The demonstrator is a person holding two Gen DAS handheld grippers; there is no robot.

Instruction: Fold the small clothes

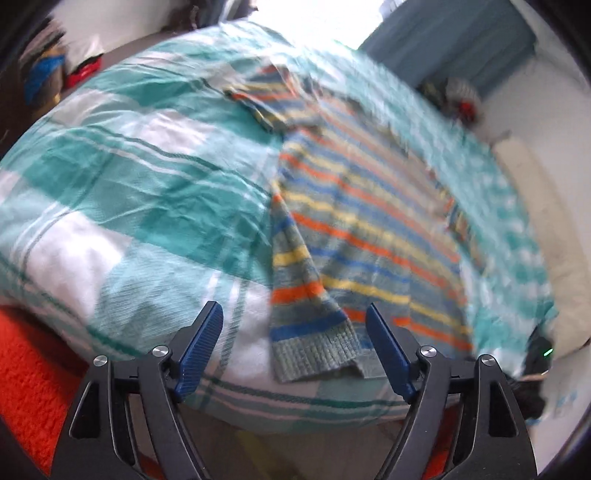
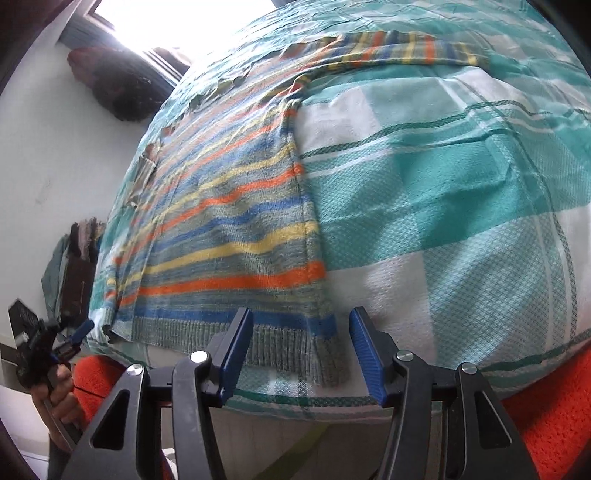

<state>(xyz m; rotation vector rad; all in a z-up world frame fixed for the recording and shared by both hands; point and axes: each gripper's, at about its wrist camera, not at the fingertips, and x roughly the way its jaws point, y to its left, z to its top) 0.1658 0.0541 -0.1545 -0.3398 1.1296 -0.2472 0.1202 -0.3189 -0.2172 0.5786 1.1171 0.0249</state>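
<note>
Teal-and-white checked cloth (image 1: 122, 192) covers the work surface, wrinkled, thin dark green lines across it. Orange-red textured fabric (image 1: 26, 376) under its near edge, seen at both lower corners in the right wrist view. Bright window (image 2: 177, 18) up top, blown out. Blue curtain (image 1: 454, 40) beside it. White wall (image 2: 55, 147) with dark bundle (image 2: 122, 85) against it, possibly piled clothing, too blurred to tell. Red and blue clutter (image 1: 59, 74) far left.

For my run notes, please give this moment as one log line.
phase: reaching | item: striped sweater flat on checked cloth | left gripper: open, sleeve cuff between fingers | right gripper: open, at hem corner
</note>
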